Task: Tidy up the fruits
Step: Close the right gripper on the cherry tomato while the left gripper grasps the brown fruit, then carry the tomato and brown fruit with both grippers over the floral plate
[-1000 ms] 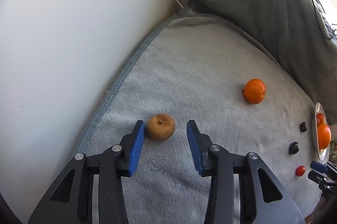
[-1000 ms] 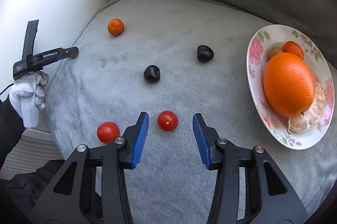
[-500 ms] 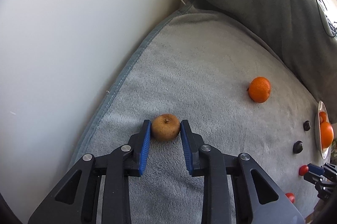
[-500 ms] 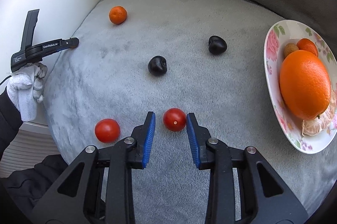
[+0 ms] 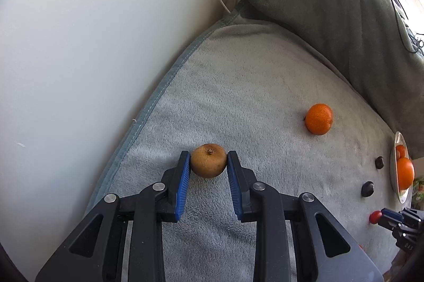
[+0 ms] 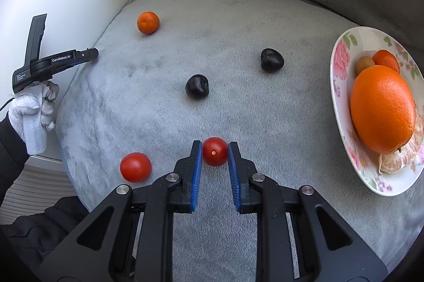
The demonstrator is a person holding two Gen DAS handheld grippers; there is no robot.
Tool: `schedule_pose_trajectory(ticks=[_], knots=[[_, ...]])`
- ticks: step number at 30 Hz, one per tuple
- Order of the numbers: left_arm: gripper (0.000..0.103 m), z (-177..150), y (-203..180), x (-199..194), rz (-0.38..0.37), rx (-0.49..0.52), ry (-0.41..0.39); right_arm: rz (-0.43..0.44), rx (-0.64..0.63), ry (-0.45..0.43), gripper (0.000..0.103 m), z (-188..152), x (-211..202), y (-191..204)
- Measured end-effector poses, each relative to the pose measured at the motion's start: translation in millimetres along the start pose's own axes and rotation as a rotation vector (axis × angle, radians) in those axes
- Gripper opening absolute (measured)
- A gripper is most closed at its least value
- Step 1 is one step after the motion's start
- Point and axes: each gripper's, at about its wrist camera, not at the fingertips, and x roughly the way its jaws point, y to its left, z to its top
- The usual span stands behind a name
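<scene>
Since a moment ago both claws have closed on fruit lying on the grey fleece blanket [image 6: 265, 110]: the left gripper [image 5: 208, 162] now pinches a small round brown fruit [image 5: 208, 164], the right gripper [image 6: 215, 152] a red cherry tomato [image 6: 215, 151]. Both look ready to lift. The floral china plate [image 6: 341, 107] at right holds a large orange [image 6: 381, 107], a small tangerine [image 6: 386, 60], a tan fruit [image 6: 364, 64] and peeled segments [image 6: 397, 162].

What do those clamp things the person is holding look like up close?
Each tool is a black plastic frame with silver rivets and two blue ribbed pads. The left tool has white "GenRobot.AI" lettering; a white knit glove and black sleeve grip it.
</scene>
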Motion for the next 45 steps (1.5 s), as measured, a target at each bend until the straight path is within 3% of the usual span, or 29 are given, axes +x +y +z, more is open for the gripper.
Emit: schedule_pose_trajectory(ticks=[9,17,37,45], knots=[[0.026,5,-22,-18,-0.059,0.013,-0.028,-0.005,0.025,-0.058,0.020,3,-21,-5],[0.026,11,-64,-26,-0.128,0.077,-0.043,-0.025,0.058,-0.124,0.020,1,-49,-18],[0.026,21,-204,-25,-0.326,0.307,-0.017,-0.127,0.250,-0.261,0.020,-23,-118,-97],[0.026,11,-258,-21,-0.395,0.398,0.014,-0.159,0.322,-0.298,0.020,-27,-134,-133]])
